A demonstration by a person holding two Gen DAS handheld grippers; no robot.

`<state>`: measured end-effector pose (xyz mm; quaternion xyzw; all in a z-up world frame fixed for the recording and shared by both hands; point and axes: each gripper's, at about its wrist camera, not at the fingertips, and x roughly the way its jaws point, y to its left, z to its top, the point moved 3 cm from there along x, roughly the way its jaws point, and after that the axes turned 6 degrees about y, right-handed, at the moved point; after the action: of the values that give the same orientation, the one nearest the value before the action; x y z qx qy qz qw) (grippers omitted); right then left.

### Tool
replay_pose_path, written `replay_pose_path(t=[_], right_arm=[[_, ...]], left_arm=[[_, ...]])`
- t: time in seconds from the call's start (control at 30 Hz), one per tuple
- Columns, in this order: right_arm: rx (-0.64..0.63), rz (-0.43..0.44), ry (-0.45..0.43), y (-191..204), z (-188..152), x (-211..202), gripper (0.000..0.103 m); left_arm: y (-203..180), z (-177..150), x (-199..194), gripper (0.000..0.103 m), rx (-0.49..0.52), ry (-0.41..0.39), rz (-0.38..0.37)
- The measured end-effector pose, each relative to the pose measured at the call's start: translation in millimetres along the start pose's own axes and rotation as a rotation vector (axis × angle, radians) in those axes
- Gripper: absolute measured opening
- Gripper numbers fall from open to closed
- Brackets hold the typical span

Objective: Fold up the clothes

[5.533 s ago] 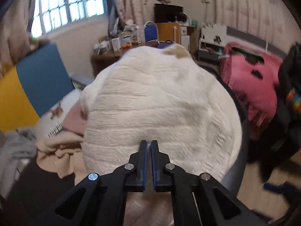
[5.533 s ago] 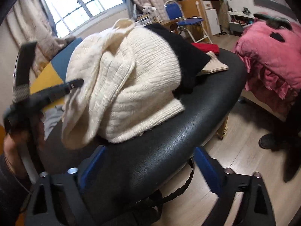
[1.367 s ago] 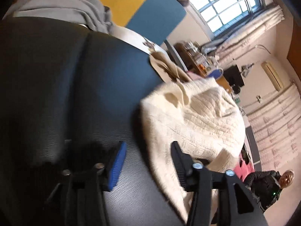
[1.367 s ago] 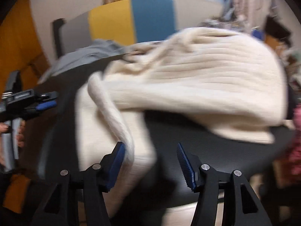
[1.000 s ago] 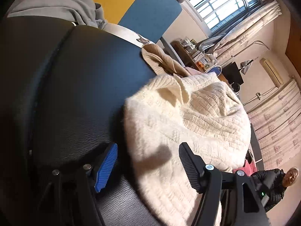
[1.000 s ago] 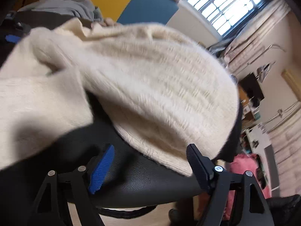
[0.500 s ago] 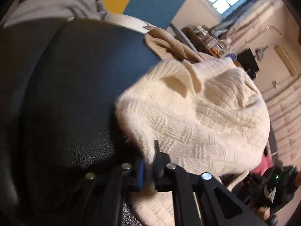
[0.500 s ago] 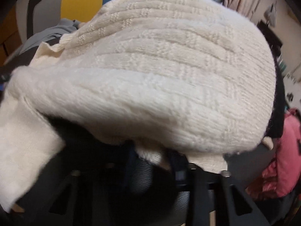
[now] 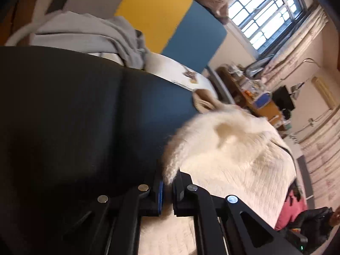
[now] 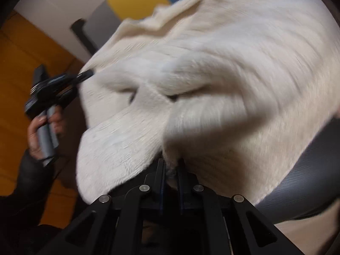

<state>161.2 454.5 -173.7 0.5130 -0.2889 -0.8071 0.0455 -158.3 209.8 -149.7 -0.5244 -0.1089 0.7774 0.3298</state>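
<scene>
A cream knitted sweater [image 9: 238, 155] lies bunched on a black padded surface [image 9: 74, 116]. My left gripper [image 9: 167, 178] is shut on an edge of the sweater at its near left side. In the right wrist view the sweater [image 10: 212, 63] fills most of the frame, lifted and blurred. My right gripper [image 10: 171, 167] is shut on a fold of its lower edge. The left gripper [image 10: 85, 75] shows there too, held by a hand [image 10: 42, 127], pinching the sweater's far left edge.
A grey garment [image 9: 89, 36] lies at the far edge of the black surface, before a yellow and blue panel [image 9: 170, 21]. A beige knit [image 9: 204, 102] sits behind the sweater. A cluttered desk [image 9: 250, 93], a window [image 9: 265, 10] and a person in black [image 9: 314, 221] are beyond.
Both grippers, open a second ago beside the sweater, have shut on its edges. The sweater is now being pulled up and is blurred with motion.
</scene>
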Motion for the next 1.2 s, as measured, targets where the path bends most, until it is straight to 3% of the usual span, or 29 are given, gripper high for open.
replay_pose_path(t=[0.13,0.27,0.33,0.4,0.53,0.63,0.67,0.77,0.83,0.9,0.97,1.03,1.13,1.2], right_arm=[[-0.072,0.095,0.040,47,-3,31,0.010],[-0.140,0.120,0.073,76,4,46,0.010],[-0.177,0.134,0.081,84,12,49,0.010],[-0.197,0.156,0.091,90,15,47,0.010],[-0.222,0.206,0.114,101,15,41,0.014],[-0.235,0.233,0.137,100,11,33,0.017],[-0.232,0.228,0.148,96,7,29,0.022],[-0.219,0.193,0.146,88,-3,14,0.038],[-0.210,0.172,0.127,83,-4,3,0.038],[-0.201,0.150,0.087,80,2,-3,0.040],[-0.189,0.110,0.051,72,6,-9,0.045],[-0.176,0.068,0.020,64,12,-12,0.045],[-0.162,0.016,-0.007,54,20,-10,0.045],[-0.153,-0.026,-0.024,48,25,-9,0.046]], left_arm=[[19,6,-15,0.006,0.027,-0.003,0.069],[31,14,-31,0.015,0.029,-0.017,0.148],[41,18,-53,0.019,0.010,-0.075,0.177],[51,14,-75,0.020,-0.038,-0.113,0.153],[69,-25,-103,0.023,-0.053,-0.118,0.127],[83,-67,-110,0.023,-0.011,-0.082,0.207],[88,-80,-112,0.023,-0.002,-0.070,0.228],[107,-113,-115,0.028,-0.075,-0.034,0.201],[123,-121,-122,0.030,-0.144,-0.062,0.219],[142,-123,-126,0.038,-0.229,-0.076,0.192],[153,-119,-119,0.054,-0.280,-0.032,0.136],[156,-117,-115,0.057,-0.286,-0.018,0.140],[145,-120,-101,0.067,-0.255,0.019,0.069],[130,-127,-91,0.072,-0.219,0.039,0.086]])
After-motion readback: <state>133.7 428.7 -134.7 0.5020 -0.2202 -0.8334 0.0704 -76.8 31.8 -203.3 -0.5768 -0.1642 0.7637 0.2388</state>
